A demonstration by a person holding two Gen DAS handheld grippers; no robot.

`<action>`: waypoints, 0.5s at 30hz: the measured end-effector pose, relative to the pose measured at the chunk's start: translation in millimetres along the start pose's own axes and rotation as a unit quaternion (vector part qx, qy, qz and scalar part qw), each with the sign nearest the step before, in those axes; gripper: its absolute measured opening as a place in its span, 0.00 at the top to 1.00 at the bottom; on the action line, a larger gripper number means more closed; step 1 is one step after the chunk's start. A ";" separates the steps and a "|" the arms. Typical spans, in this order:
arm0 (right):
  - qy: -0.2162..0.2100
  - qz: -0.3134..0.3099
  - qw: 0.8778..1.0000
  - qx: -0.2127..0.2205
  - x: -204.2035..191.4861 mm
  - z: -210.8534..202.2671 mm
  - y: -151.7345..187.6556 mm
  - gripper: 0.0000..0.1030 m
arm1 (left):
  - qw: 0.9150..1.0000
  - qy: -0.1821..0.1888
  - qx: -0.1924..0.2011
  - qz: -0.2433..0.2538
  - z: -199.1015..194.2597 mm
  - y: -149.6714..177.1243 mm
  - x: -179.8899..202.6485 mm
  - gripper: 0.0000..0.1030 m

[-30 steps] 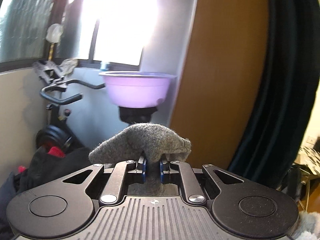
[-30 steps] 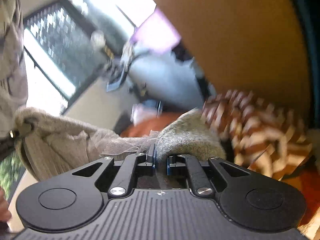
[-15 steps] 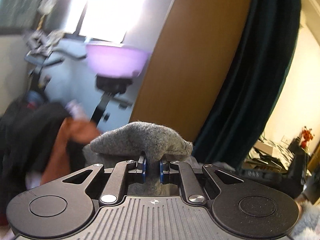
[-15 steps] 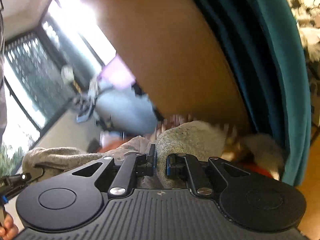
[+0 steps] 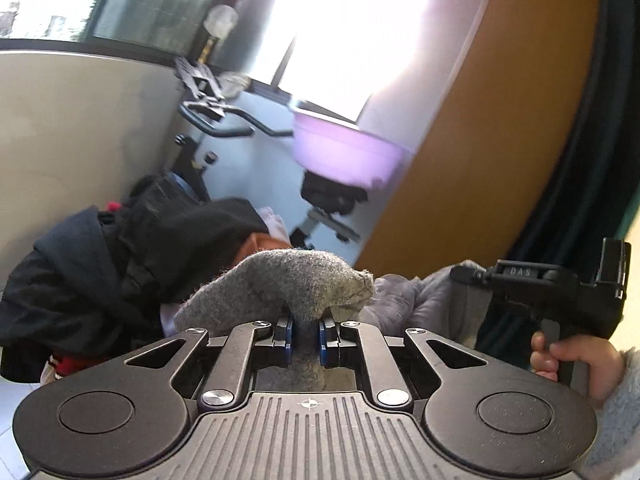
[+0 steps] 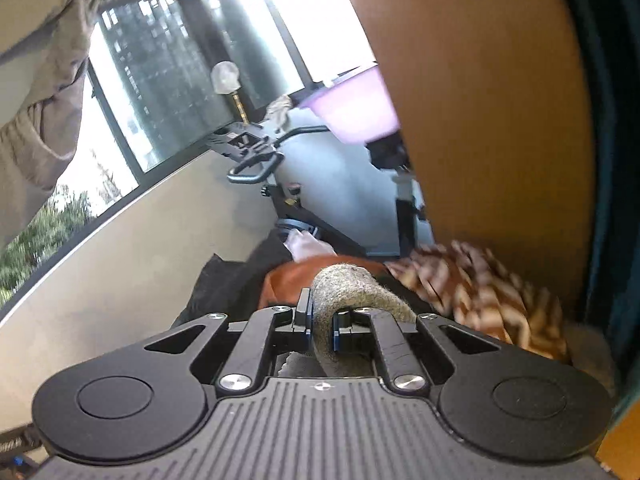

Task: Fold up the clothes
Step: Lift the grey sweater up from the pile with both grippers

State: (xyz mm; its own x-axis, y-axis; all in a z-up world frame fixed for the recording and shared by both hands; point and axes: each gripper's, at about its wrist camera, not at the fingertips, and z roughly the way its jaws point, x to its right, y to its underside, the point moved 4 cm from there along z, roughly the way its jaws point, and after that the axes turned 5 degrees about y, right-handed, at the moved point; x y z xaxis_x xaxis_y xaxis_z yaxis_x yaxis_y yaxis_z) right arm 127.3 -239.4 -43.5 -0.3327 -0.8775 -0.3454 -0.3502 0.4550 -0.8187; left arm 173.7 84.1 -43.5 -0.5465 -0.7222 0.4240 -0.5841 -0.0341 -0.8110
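A grey knitted garment (image 5: 280,284) bunches over my left gripper (image 5: 306,338), whose blue pads are shut on a fold of it. In the right wrist view the same grey knit (image 6: 352,288) curls between the pads of my right gripper (image 6: 322,328), shut on it too. The rest of the garment (image 6: 36,92) hangs at the upper left of that view. In the left wrist view the other gripper's black body (image 5: 560,292) shows at the right, held by a hand (image 5: 576,360) in a fluffy sleeve.
A pile of clothes lies ahead: a black jacket (image 5: 120,264), an orange piece (image 6: 292,280), a brown-and-white patterned piece (image 6: 480,292). Behind it stand an exercise bike (image 5: 212,120) with a purple basin (image 5: 344,152) on its seat, a window, a brown panel (image 6: 480,120) and a dark curtain (image 5: 592,160).
Both views have swung and rolled with the knit still gripped. The right view tilted and rose, bringing the hanging cloth to its upper left. The right-hand gripper has come into the left view.
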 end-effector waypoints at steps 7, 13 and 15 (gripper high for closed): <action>-0.043 -0.022 0.997 0.061 -44.9 43.5 -65.6 0.91 | 0.998 -0.007 0.053 0.037 42.2 -62.5 1.1 0.89; -0.007 -0.004 1.000 0.020 -16.0 129.9 -78.6 0.91 | 0.998 -0.040 -0.030 0.038 145.5 -69.7 -7.6 0.89; 0.010 -0.006 1.000 -0.025 -1.7 167.0 -66.0 0.91 | 0.996 -0.066 -0.064 0.020 178.1 -63.8 -20.4 0.89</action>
State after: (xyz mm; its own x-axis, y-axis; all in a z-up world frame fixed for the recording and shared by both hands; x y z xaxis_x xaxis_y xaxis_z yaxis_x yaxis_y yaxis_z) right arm 297.3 -293.3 -65.4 -0.3464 -0.8797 -0.3258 -0.3975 0.4522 -0.7985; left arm 328.9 -22.1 -72.2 -0.4920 -0.8059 0.3294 -0.6395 0.0778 -0.7649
